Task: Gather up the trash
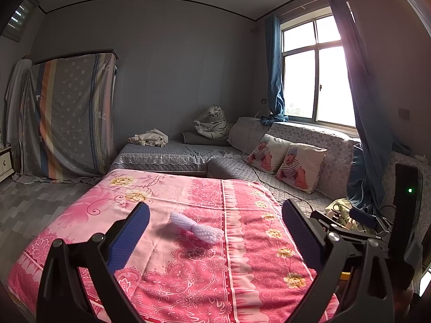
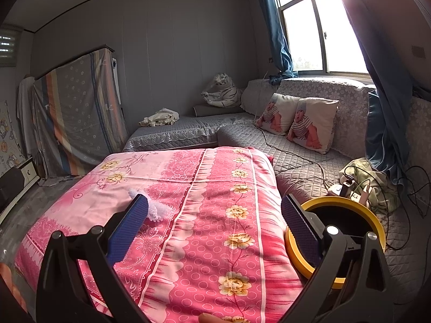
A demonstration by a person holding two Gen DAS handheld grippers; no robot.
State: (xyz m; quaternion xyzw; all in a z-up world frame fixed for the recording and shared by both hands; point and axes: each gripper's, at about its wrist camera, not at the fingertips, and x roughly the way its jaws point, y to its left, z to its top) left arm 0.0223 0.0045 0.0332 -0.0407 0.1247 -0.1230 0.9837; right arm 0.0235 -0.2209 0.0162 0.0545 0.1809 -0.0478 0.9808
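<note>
Foam net [image 1: 196,227] mid-cloth [image 1: 188,274] — edges well apart

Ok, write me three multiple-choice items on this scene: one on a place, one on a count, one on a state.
1. Where does the white foam net sleeve lie?
A. on the pink floral bedspread
B. on the grey sofa
C. inside the bin

2. How many baby-print cushions lean on the sofa back?
A. one
B. two
C. four

3. How is the left gripper set?
A. shut on the sleeve
C. shut on nothing
B. open, holding nothing

Answers:
1 A: the sleeve rests on the pink cloth ahead of the fingers.
2 B: two cushions stand side by side below the window.
3 B: the blue pads stand wide apart with the sleeve lying free beyond them. The right gripper is open too, beside the yellow-rimmed bin.
</note>
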